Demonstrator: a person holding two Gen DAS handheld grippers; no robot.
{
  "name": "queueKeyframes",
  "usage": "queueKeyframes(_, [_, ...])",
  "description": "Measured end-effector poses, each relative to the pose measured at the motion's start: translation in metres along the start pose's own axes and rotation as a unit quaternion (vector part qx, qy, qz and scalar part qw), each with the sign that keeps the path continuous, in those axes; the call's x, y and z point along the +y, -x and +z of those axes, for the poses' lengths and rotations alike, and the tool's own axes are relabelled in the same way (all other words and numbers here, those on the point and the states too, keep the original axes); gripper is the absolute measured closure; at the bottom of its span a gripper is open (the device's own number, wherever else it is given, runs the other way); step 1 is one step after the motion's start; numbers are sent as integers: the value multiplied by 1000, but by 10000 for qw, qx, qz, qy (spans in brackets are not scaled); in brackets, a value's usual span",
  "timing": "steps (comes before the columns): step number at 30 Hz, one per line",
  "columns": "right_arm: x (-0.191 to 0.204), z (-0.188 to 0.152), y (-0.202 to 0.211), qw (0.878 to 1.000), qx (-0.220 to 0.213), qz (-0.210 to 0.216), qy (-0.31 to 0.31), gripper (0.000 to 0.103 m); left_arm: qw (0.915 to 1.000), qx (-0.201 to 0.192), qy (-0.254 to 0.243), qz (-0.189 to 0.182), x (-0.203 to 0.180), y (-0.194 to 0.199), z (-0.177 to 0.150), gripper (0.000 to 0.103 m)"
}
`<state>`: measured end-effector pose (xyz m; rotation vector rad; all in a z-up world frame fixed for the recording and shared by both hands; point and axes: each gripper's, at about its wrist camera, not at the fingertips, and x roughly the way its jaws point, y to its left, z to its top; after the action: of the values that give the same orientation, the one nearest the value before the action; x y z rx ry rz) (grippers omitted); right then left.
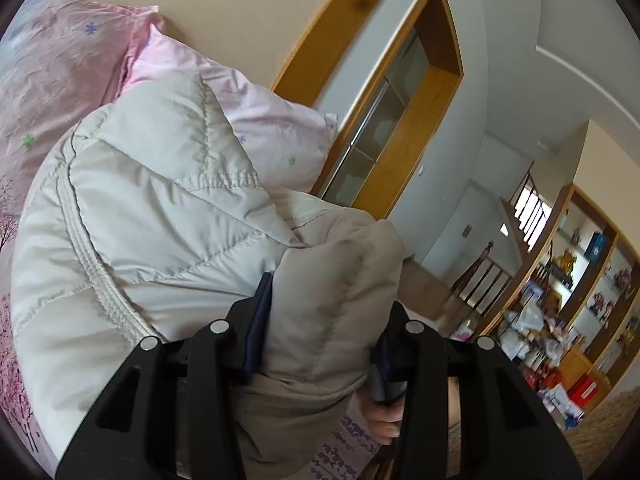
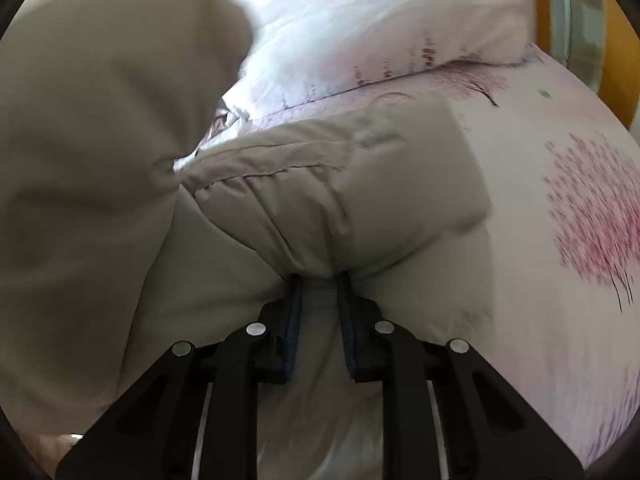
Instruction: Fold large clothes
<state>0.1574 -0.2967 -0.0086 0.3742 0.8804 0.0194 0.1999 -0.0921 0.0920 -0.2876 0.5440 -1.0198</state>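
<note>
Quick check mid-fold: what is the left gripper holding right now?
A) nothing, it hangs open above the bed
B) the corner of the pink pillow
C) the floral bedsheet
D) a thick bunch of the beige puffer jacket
D: in the left wrist view the left gripper has a fat fold of the beige puffer jacket wedged between its fingers, while the pink pillow lies behind, untouched.

soft daylight, pretty bright. left view is sharp with heavy fisheye bending at the edges, window point(image 1: 530, 210) blown out. right view's motion-blurred, especially the bedsheet point(image 2: 580, 208).
</note>
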Motion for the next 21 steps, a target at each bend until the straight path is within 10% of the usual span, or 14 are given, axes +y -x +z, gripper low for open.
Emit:
queueKeyframes(6, [-26,2,21,9981,-147,529,-281,76,9991,350,-238,103,-8,-29,-10,59])
queueKeyframes(11, [-67,-22,77,9916,-1019,179,-779,61,9975,511,-474,131,-14,-43,-16,59])
queueKeyframes(21, [-75,-14,13,9968,-89,1,-800,76,9953,710,-655,104,-29,-64,-25,55])
